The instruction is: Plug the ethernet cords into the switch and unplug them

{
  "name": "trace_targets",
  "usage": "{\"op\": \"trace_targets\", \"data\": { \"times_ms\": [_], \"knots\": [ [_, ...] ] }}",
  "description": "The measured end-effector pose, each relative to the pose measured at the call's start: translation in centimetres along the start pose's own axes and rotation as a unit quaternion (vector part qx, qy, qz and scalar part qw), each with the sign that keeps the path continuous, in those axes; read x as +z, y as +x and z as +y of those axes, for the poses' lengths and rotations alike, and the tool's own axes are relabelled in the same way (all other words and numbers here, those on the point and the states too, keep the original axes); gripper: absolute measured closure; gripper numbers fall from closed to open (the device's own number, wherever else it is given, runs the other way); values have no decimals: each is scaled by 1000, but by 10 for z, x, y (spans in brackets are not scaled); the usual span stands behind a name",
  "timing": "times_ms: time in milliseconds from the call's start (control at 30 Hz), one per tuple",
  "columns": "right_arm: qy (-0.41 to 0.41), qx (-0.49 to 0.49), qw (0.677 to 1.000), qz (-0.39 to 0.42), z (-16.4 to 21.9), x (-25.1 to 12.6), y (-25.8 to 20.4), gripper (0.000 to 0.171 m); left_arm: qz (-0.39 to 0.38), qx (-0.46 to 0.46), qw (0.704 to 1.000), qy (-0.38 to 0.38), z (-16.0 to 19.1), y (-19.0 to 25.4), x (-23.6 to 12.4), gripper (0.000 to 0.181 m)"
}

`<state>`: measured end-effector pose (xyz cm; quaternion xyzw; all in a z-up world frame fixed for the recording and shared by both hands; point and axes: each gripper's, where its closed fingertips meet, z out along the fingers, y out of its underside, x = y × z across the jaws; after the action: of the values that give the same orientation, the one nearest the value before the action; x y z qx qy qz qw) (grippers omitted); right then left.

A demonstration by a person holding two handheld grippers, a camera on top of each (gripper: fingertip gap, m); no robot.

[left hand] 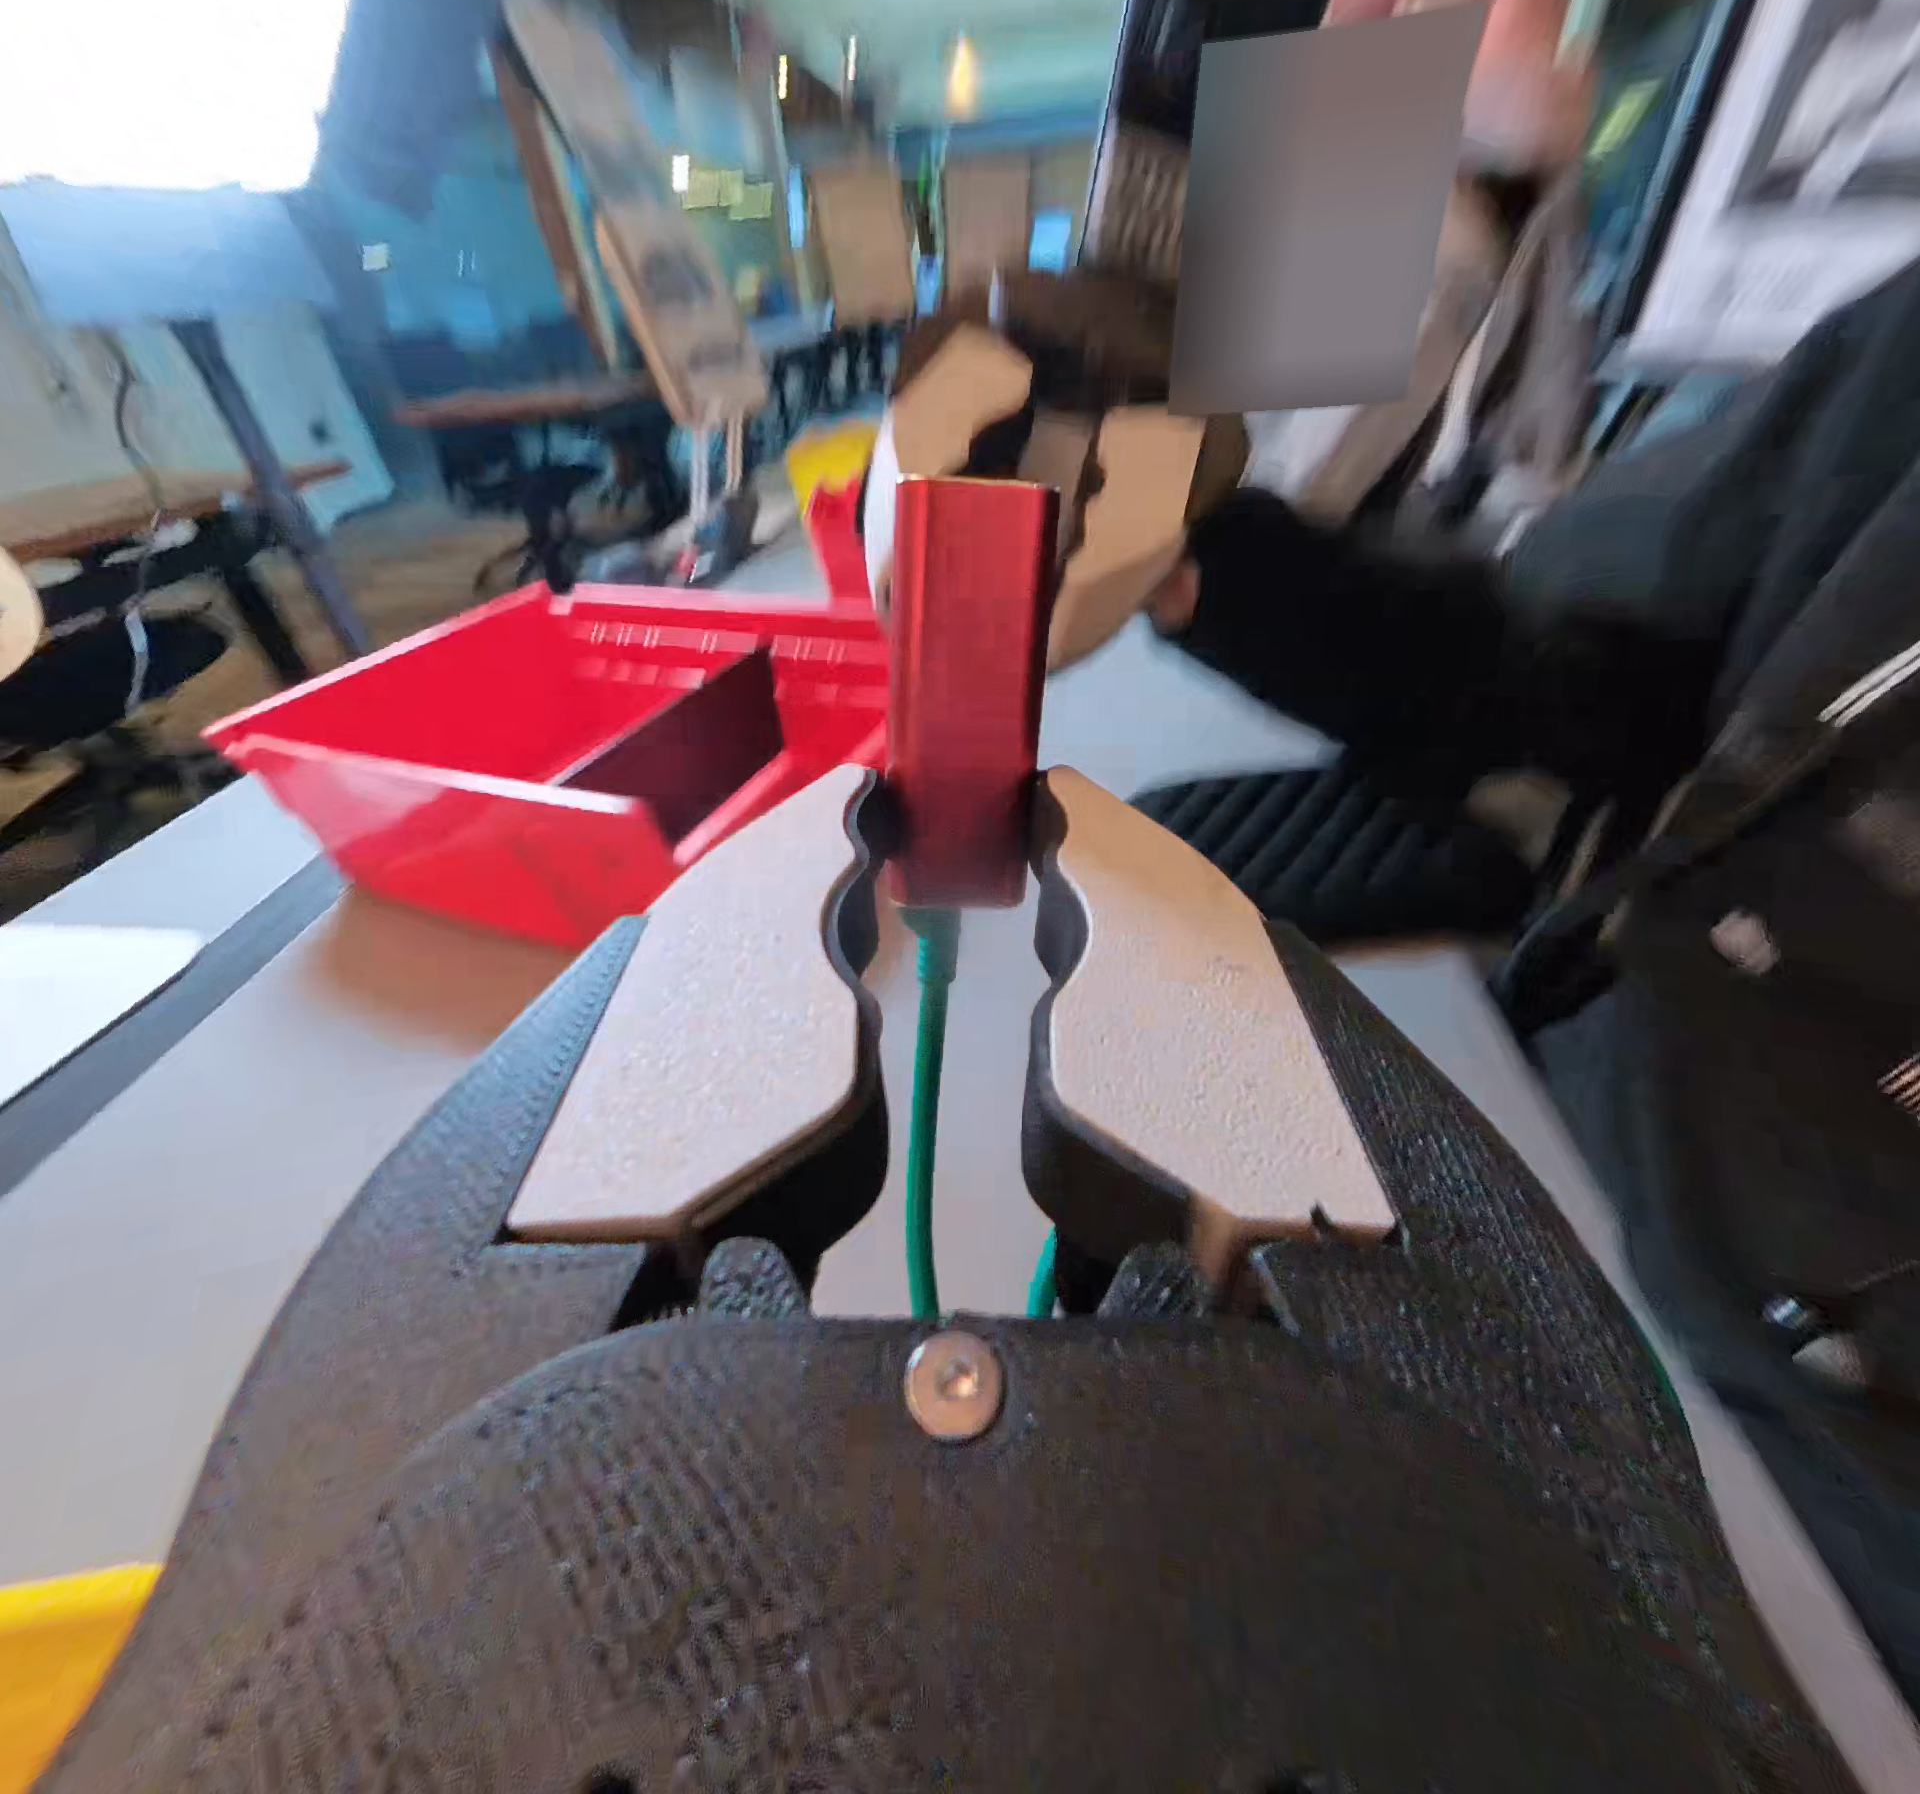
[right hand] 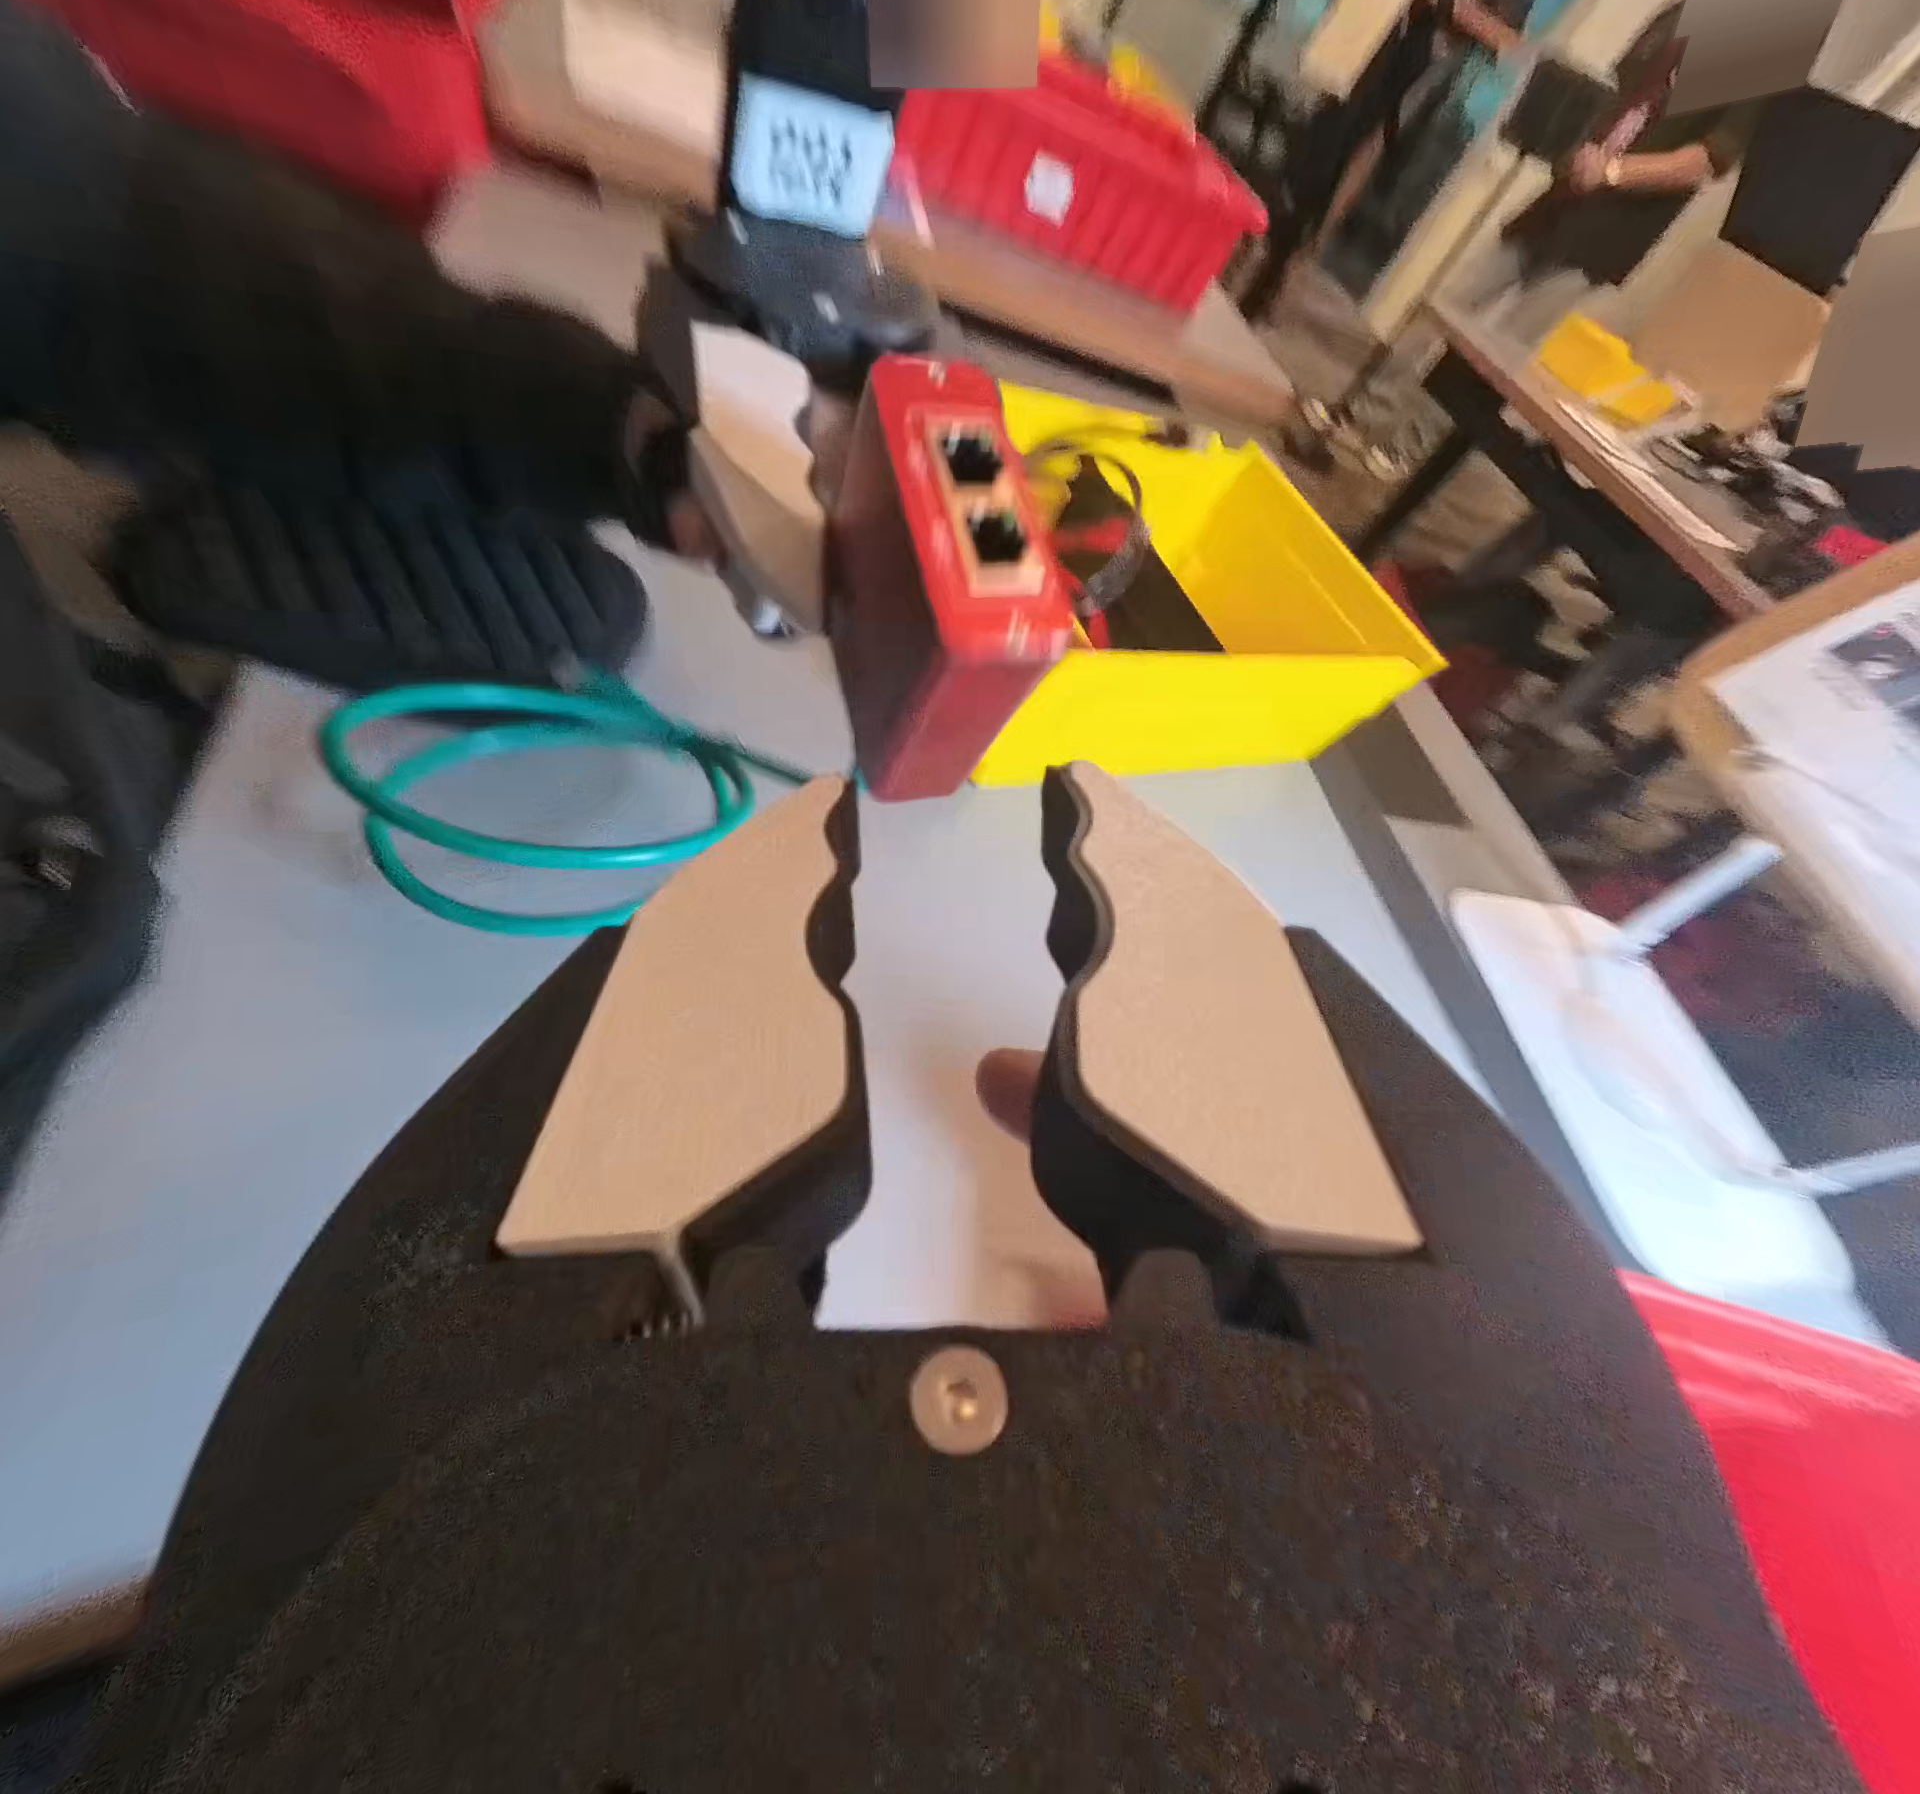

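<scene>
the small red metal box-shaped switch (left hand: 966, 695) stands upright above the pale table (left hand: 312, 1069), pinched at its lower end between the left gripper (left hand: 961, 809)'s tan fingers. two empty ports face the right wrist view. it looks rigid, light and smooth-sided, so likely to slip. a thin green ethernet cord (right hand: 540, 809), springy and coiled, lies on the table beneath; best taken by its stiff plug. the right gripper (right hand: 951, 788) holds nothing, its jaws narrowly parted, near a yellow plastic bin (right hand: 1247, 705).
</scene>
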<state>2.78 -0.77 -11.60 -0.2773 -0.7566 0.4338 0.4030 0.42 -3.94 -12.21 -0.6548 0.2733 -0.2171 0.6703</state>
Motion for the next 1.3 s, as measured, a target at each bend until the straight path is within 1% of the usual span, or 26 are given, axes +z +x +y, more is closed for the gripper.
{"op": "trace_targets", "data": {
  "times_ms": [67, 133, 200, 233, 267, 300, 367, 433, 500, 567, 667, 733, 833, 900, 967, 1067, 1200, 1300],
  "knots": [
    [82, 64, 994, -32, -7, 4, -6, 135, 24, -37, 996, 74, -19, 2, -7, 155],
    [136, 109, 982, -67, -12, 13, -17, 131, 36, -48, 992, 109, -26, 6, -6, 155],
    [133, 119, 981, -77, -11, 25, -24, 131, 54, -60, 990, 116, -21, 13, 0, 155],
    [124, 108, 984, -73, -10, 31, -27, 135, 65, -66, 989, 116, -17, 17, 3, 155],
    [117, 90, 987, -62, -8, 34, -27, 144, 70, -71, 989, 112, -13, 19, 6, 154],
    [113, 75, 989, -52, -7, 35, -27, 144, 69, -73, 988, 116, -12, 18, 5, 154],
    [94, 68, 992, -42, -2, 33, -24, 145, 54, -69, 993, 82, -4, 12, 6, 154],
    [60, 38, 997, -12, 6, 30, -17, 145, 20, -48, 998, 40, 7, 3, 4, 155],
    [11, -18, 999, 32, 16, 27, -10, 145, -25, -1, 1000, 14, 8, -7, -3, 151],
    [-22, -59, 997, 52, 21, 26, -10, 145, -63, 58, 996, -18, 6, -12, -6, 145],
    [-46, -96, 993, 54, 26, 34, -17, 145, -91, 130, 984, -76, 12, -11, -4, 133],
    [-56, -108, 991, 50, 30, 40, -20, 145, -99, 166, 976, -104, 19, -7, 0, 133],
    [-72, -116, 989, 49, 39, 45, -20, 145, -104, 220, 961, -129, 29, -3, 4, 143],
    [-74, -120, 989, 49, 43, 46, -21, 145, -96, 223, 960, -138, 32, -1, 4, 146],
    [-61, -121, 989, 51, 42, 46, -20, 145, -83, 205, 967, -125, 32, 0, 3, 149],
    [-27, -100, 994, 45, 33, 45, -21, 142, -60, 148, 984, -78, 26, 2, 2, 150],
    [41, -27, 999, 20, 18, 42, -24, 138, -22, 83, 996, -1, 10, 9, 2, 154],
    [68, 9, 998, 4, 12, 43, -27, 135, 2, 47, 998, 49, -1, 14, 2, 154]
  ]
}}
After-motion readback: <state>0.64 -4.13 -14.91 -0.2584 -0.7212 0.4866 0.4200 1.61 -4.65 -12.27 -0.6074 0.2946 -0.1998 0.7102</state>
